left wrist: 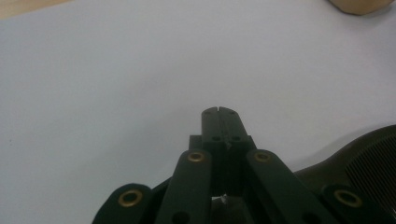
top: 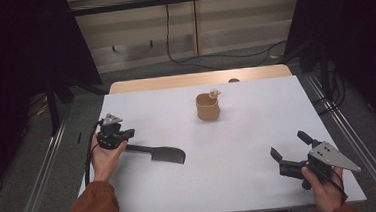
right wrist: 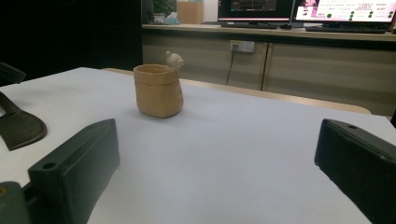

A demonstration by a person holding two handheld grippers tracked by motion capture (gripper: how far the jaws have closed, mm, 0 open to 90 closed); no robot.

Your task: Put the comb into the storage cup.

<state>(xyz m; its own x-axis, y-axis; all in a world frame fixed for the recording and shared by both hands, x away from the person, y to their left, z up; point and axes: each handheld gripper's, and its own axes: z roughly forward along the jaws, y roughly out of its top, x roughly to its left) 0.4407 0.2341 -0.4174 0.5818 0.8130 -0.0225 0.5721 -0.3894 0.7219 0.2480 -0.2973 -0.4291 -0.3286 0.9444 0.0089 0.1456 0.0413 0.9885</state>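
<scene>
White tabletop: flat black spatula lies long axis left-right, handle end just beside left gripper with jaws pressed together, well left of tan pottery cup; right gripper, jaws wide apart, sits farther off.

a white table carries a tan cup and a black spatula.
</scene>
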